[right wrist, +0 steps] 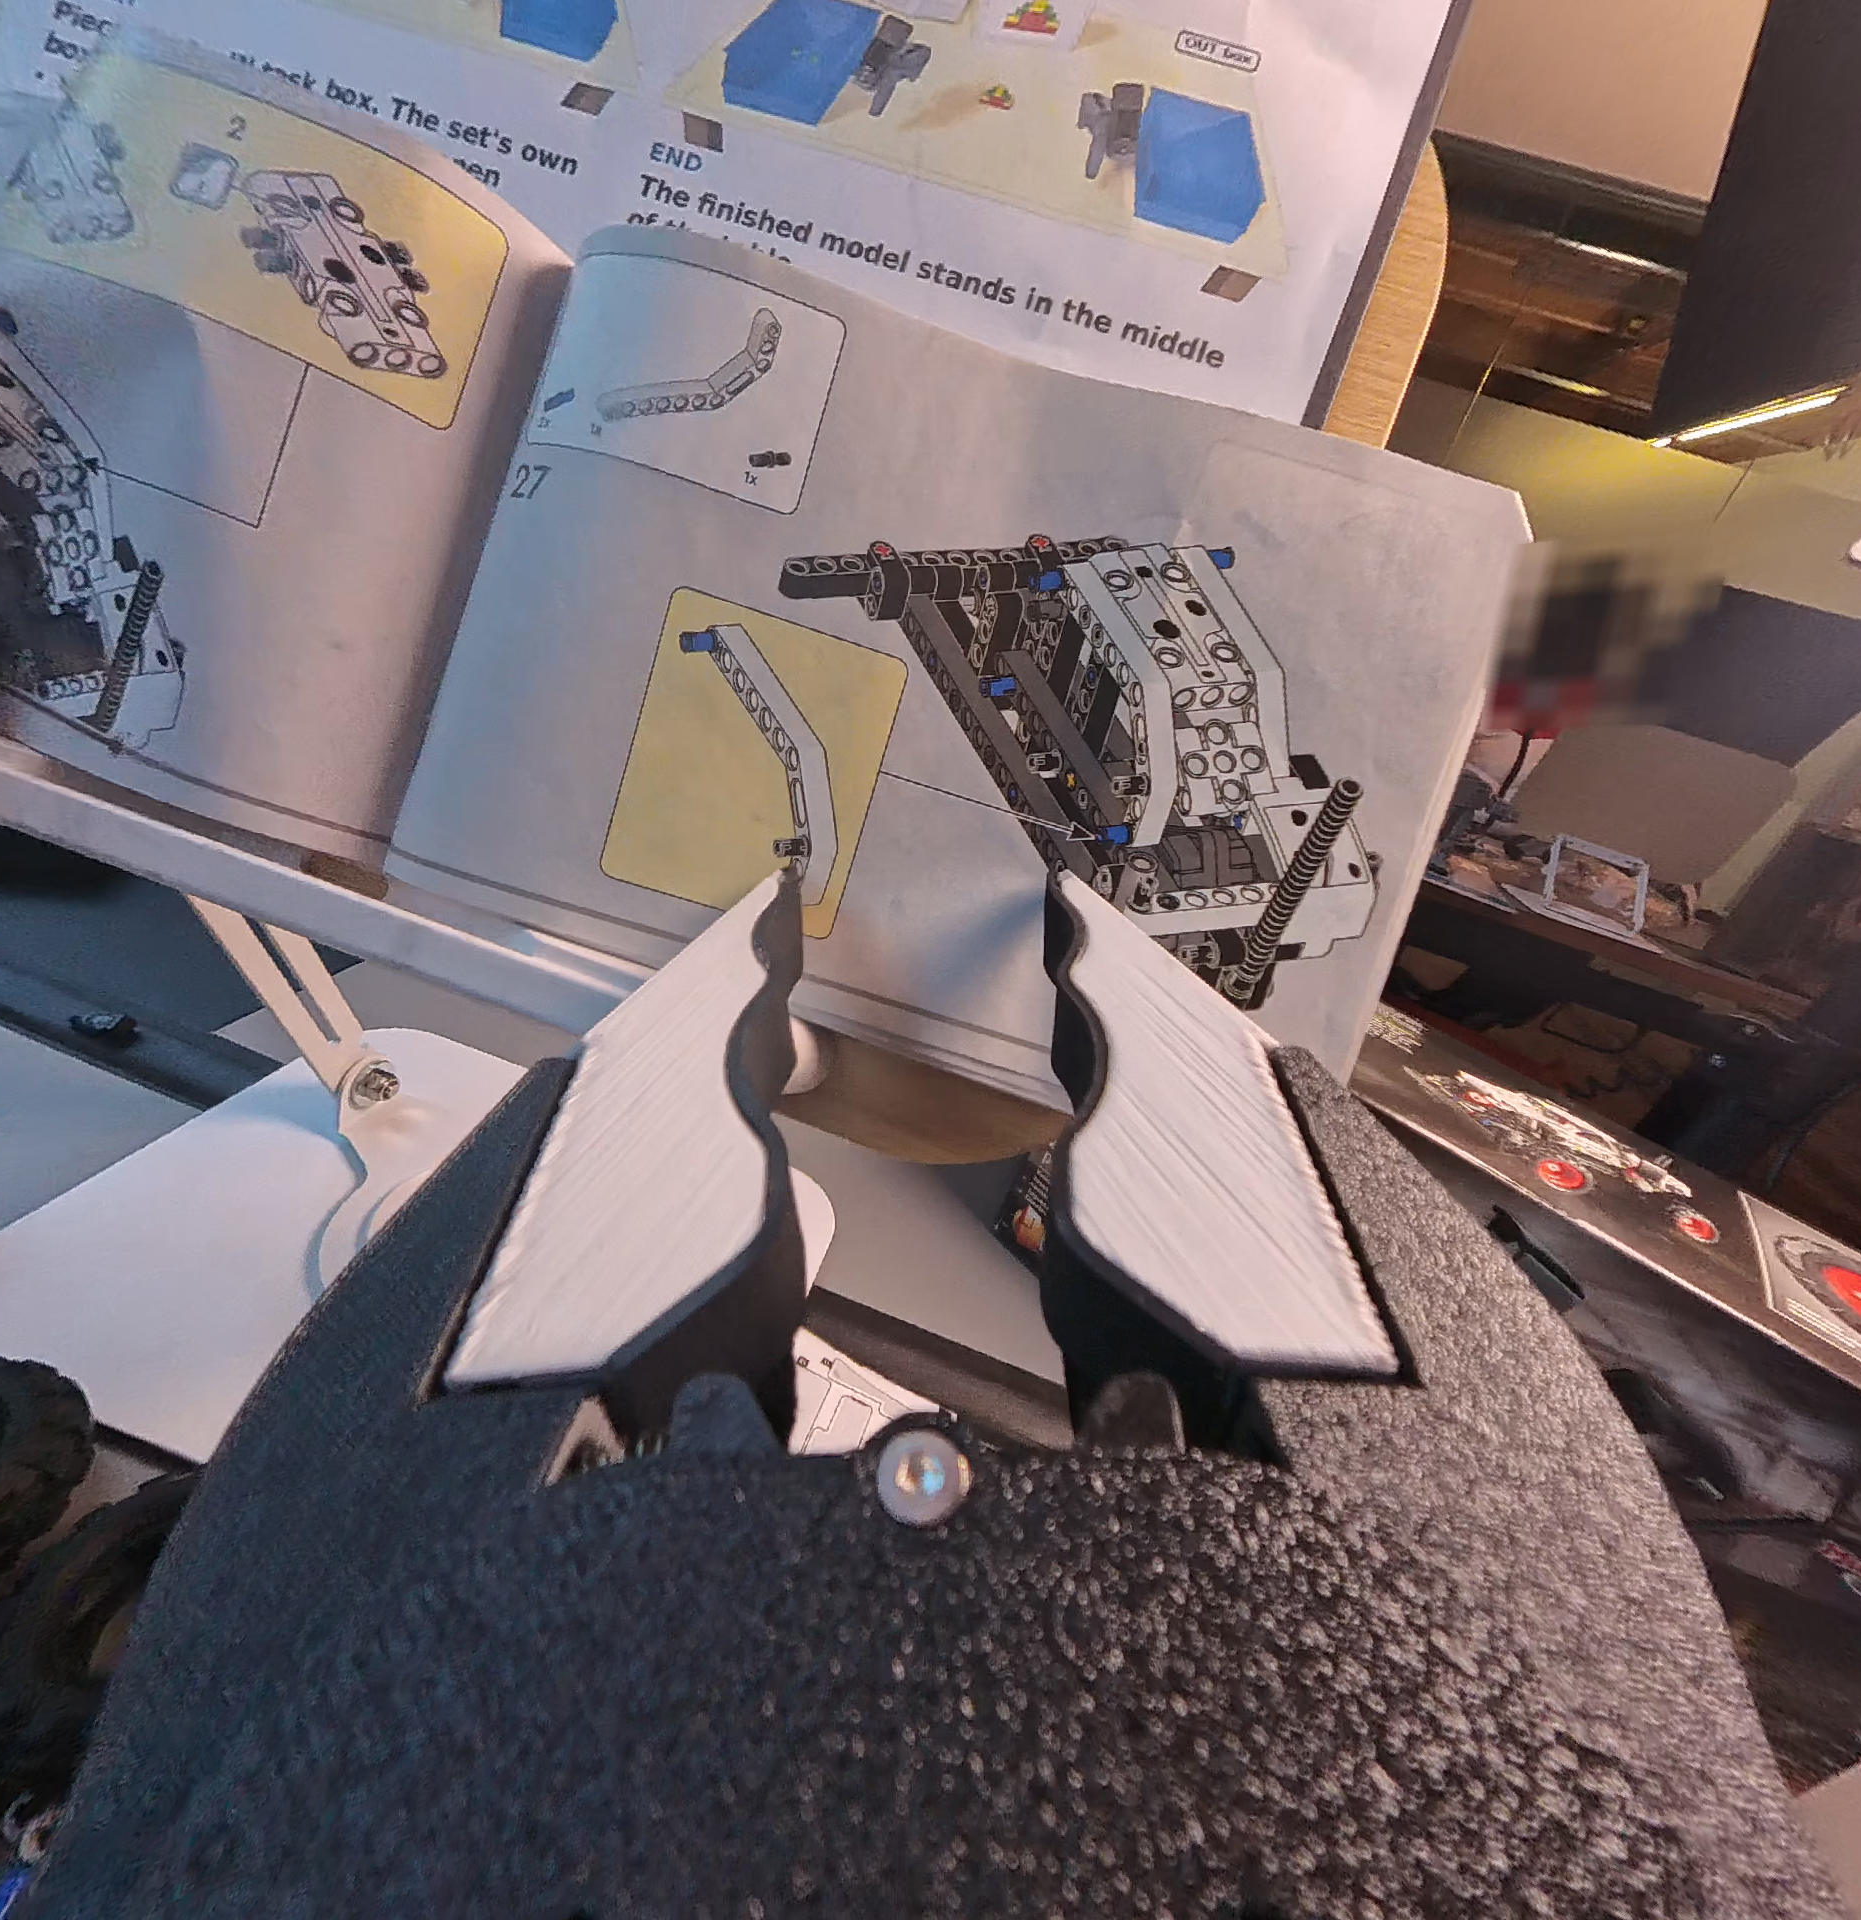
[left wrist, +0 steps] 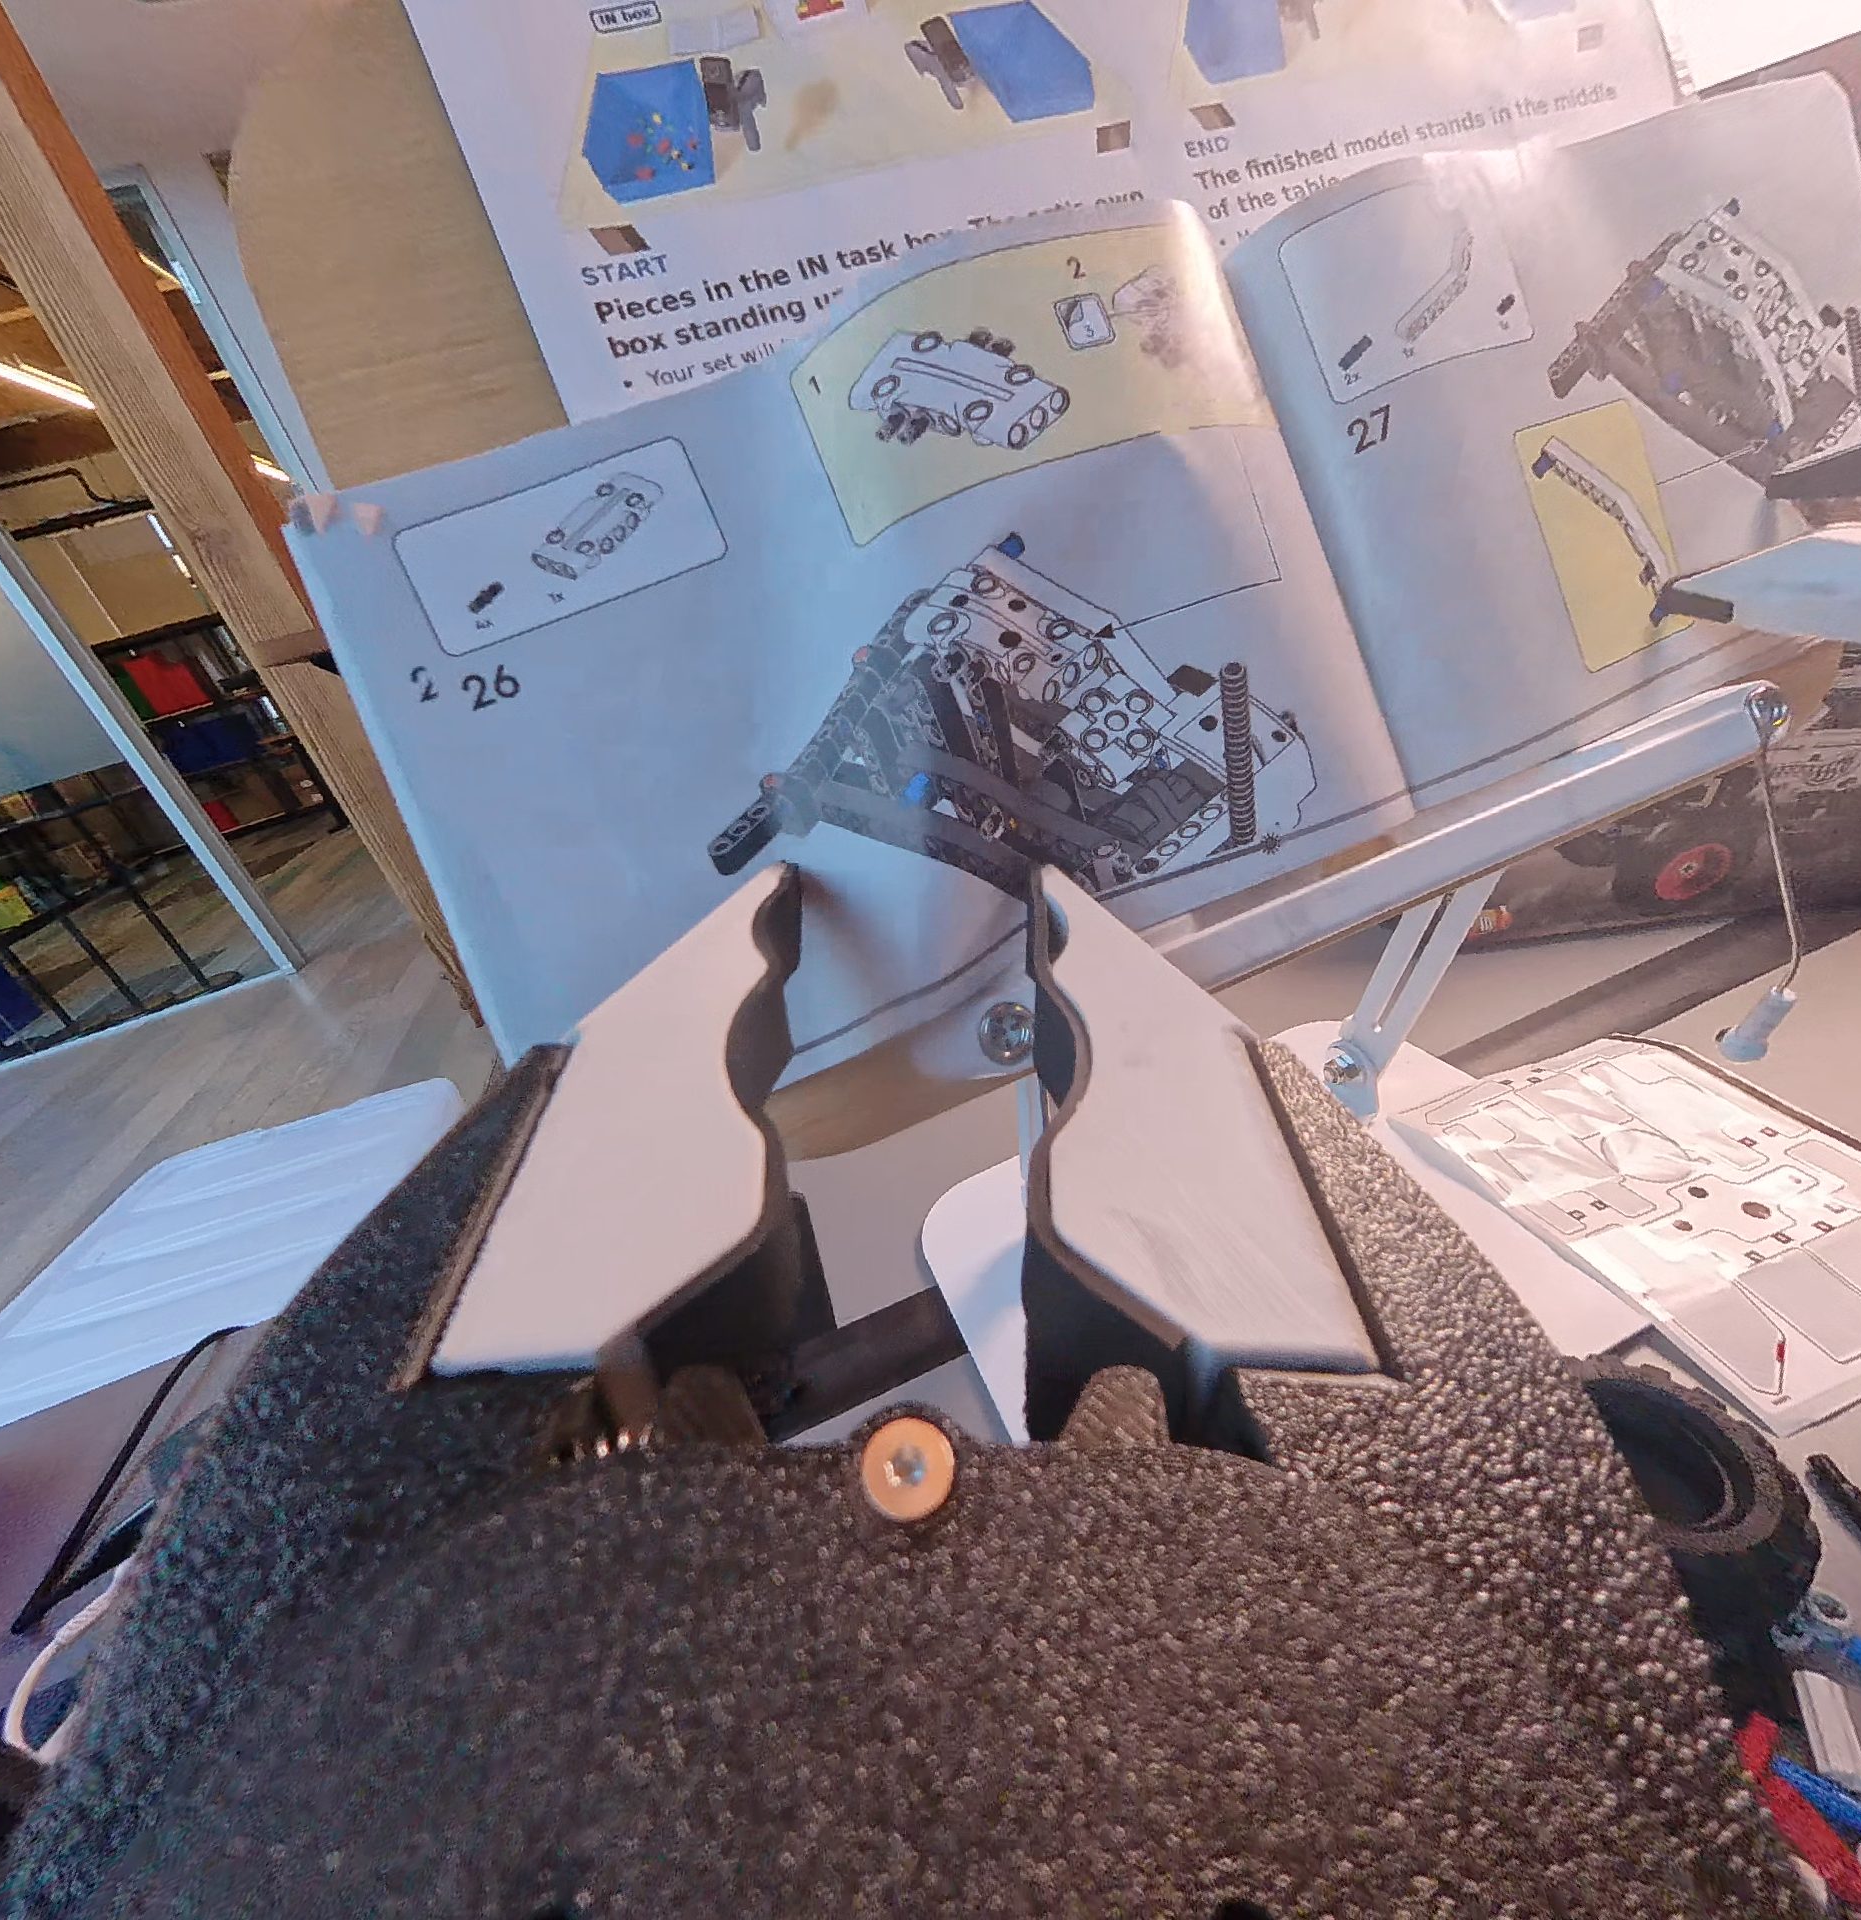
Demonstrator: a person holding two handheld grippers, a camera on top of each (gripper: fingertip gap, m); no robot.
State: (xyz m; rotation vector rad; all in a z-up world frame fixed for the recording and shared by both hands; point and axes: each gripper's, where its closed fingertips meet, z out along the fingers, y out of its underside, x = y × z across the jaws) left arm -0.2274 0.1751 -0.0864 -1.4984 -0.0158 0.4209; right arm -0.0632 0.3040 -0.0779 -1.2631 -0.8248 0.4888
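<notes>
left wrist view: your left gripper (left wrist: 910, 894) sits nearest the lens, jaws apart with nothing between them, tips raised just in front of the open instruction booklet (left wrist: 905, 644). the booklet leans on a white stand (left wrist: 1425, 831), with a printed sheet (left wrist: 853, 208) upright behind it. a sticker sheet (left wrist: 1674, 1205) lies flat on the table to the right, a black tyre (left wrist: 1695, 1475) just behind it toward you, and a small black pin (left wrist: 1845, 1496) beside that. a thin wire page holder (left wrist: 1783, 883) hangs from the stand's right end.

right wrist view: your right gripper (right wrist: 921, 894) is also spread and empty, tips near the lower edge of the booklet's right-hand page (right wrist: 1009, 675). the stand's base plate (right wrist: 178, 1226) is below left; the dark product box (right wrist: 1632, 1195) lies flat at right.

risks, as judgement: both sets of tips are close to loose paper on a light stand. push forward and you could crease a page, flip it, or tip the booklet off its ledge. drop the left gripper carelessly and you may nudge the tyre or scatter the pin. whether either tip already touches paper, i cannot tell.
</notes>
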